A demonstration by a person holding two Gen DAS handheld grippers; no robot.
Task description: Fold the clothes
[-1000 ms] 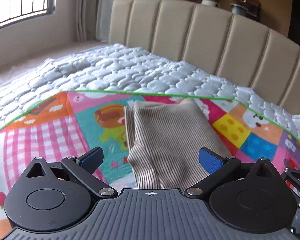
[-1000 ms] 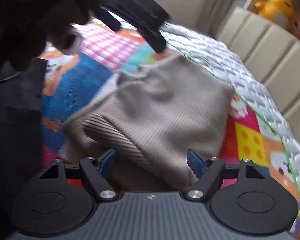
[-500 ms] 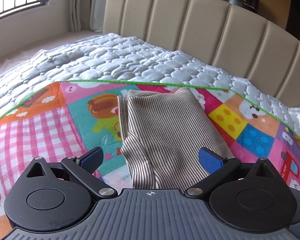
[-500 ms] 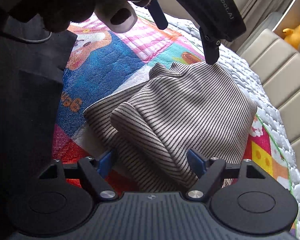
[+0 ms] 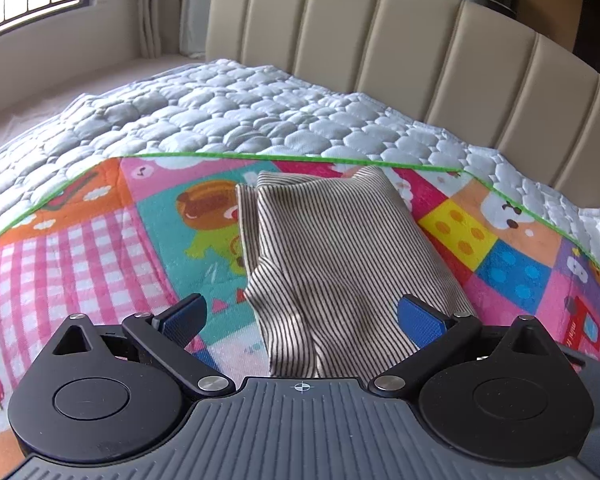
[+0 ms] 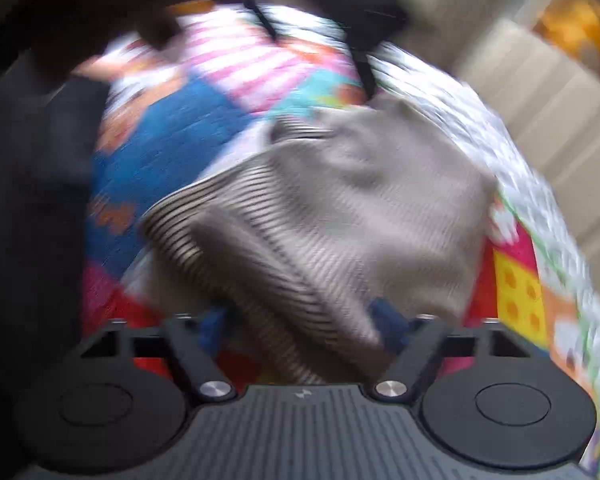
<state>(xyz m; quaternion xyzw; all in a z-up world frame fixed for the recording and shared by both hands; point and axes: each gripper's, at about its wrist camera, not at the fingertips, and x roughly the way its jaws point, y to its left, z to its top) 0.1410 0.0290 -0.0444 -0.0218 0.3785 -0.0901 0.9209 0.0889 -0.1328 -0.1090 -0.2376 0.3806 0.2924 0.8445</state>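
A folded beige garment with thin dark stripes (image 5: 340, 252) lies on a colourful patchwork play mat (image 5: 100, 248) on the bed. My left gripper (image 5: 302, 318) is open, its blue pads either side of the garment's near end and just above it, holding nothing. In the blurred right wrist view the same garment (image 6: 340, 208) fills the middle. My right gripper (image 6: 304, 320) is open around its near folded edge. The left gripper's dark fingers (image 6: 364, 68) show at the top there.
A white quilted bedspread (image 5: 240, 112) lies beyond the mat. A beige padded headboard (image 5: 400, 40) stands behind it, with potted plants on top. A window is at the upper left. A dark shape (image 6: 28, 200) fills the left of the right wrist view.
The left gripper has tilted down and drawn slightly nearer the garment. The right wrist view has swung quickly and is now blurred. Both grippers stay open.
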